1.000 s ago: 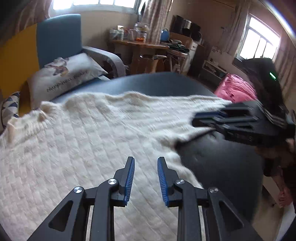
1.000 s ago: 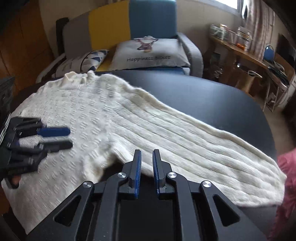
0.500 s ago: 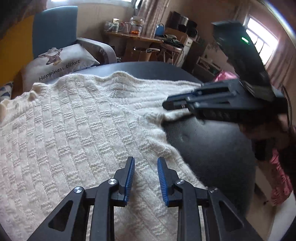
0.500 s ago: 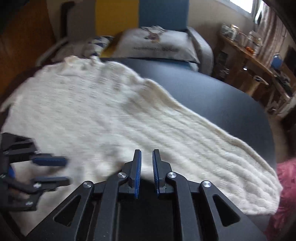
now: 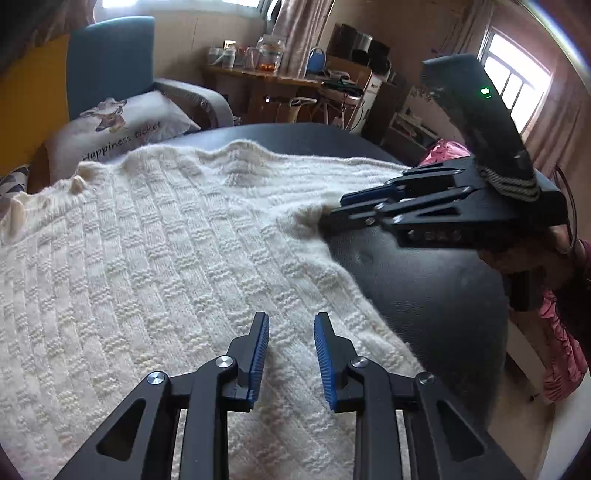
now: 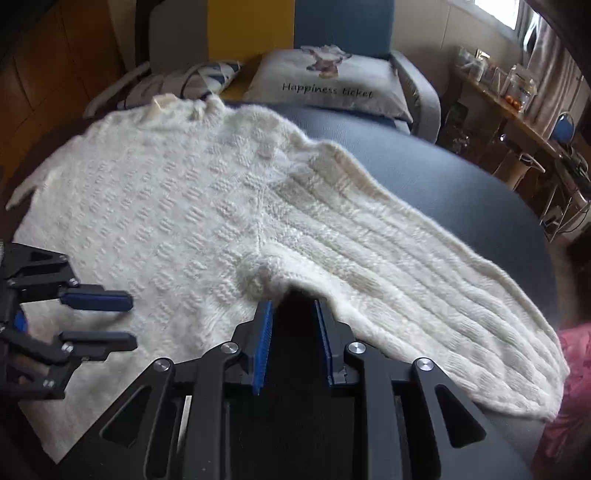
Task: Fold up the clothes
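Observation:
A cream knitted sweater [image 6: 166, 206] lies flat on a dark round table [image 6: 461, 192]. Its one sleeve [image 6: 424, 288] stretches out to the right. My right gripper [image 6: 293, 306] sits at the armpit where sleeve meets body. Its jaws are opening, and only dark table shows between them. From the left wrist view, that right gripper [image 5: 334, 210] comes in from the right, tips at the sweater's edge. My left gripper [image 5: 291, 321] hovers open over the sweater's body [image 5: 147, 258] near its lower edge, holding nothing. In the right wrist view, the left gripper [image 6: 131, 320] is at the left.
Behind the table stands a blue and yellow armchair [image 6: 343, 26] with a printed pillow [image 6: 325, 85]. A pink cloth [image 5: 561, 354] hangs by the table's right edge. A cluttered wooden desk [image 5: 266, 74] stands further back, beneath the windows.
The right gripper's jaws, shut before, have come apart at the armpit. The left gripper has slid a little across the sweater's body with its jaws unchanged.

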Tool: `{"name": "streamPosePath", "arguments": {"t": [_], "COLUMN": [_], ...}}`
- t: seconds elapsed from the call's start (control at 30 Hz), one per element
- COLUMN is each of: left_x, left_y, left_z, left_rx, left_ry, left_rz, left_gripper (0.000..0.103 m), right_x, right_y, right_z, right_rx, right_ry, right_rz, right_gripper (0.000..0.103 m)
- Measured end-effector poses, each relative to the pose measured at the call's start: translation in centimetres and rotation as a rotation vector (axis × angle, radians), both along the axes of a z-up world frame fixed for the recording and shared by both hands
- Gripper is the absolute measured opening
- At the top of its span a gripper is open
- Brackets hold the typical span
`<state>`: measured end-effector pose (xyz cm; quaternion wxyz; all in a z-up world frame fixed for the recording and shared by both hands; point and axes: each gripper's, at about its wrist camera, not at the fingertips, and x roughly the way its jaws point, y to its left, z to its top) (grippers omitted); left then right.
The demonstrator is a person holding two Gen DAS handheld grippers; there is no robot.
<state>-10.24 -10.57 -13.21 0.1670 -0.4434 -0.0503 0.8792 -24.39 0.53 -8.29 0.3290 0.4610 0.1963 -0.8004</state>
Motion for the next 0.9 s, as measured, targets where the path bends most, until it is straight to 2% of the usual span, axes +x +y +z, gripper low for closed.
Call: {"name": "streamPosePath", "arguments": {"t": [0.13,0.23,0.3,0.43,0.57,0.67,0.77,0.8,0.9], "left_x": [0.3,0.2,-0.1,-0.8,-0.6,-1.1,-1.5,-1.4,-1.8], "left_y": [0.7,0.8,0.2,-0.6,-1.4,-2.2,-2.8,-3.0,-3.6], "left_z": [-1.3,-1.8,-1.5,-0.5,0.8,0.3,-1.3,-1.6,-0.5], "left_rx": [-0.042,-0.049,-0.033,-0.036,-0.041,-0.051,-0.072,-0.067,-0.055], "left_ry": [-0.015,-0.023,-0.031,-0.013,0.039,0.018,-0.039,-0.033,-0.008], "left_rz": [-0.027,-0.03,-0.019,0.01,0.051,0.081,0.094,0.098,0.109], "left_gripper": [0.026,0.026,0.026,0.026,0.026,0.026,0.026,0.026,0.026], "right_x": [-3.1,-7.2,-8.2,-8.7,-10.5,-12.4,-13.9,-14.2,-13.9], "right_y": [4.1,7.9,8.9,12.0,18.6,23.8,25.0,24.9,23.5], "right_z": [1.0,-1.9,-2.7,-0.5,1.5,0.7,-2.1,-2.6,-1.9], "right_rx": [0.019,0.071,0.025,-0.027,-0.049,-0.05,-0.021,-0.002,0.029], "right_ry": [0.068,-0.01,-0.023,0.018,0.069,0.036,-0.009,-0.012,0.008], "right_rz": [-0.221,-0.401,-0.411,-0.437,-0.617,-0.765,-0.79,-0.782,-0.742], "right_gripper": [0.026,0.026,0.026,0.025,0.025,0.025,0.025,0.025,0.025]}}
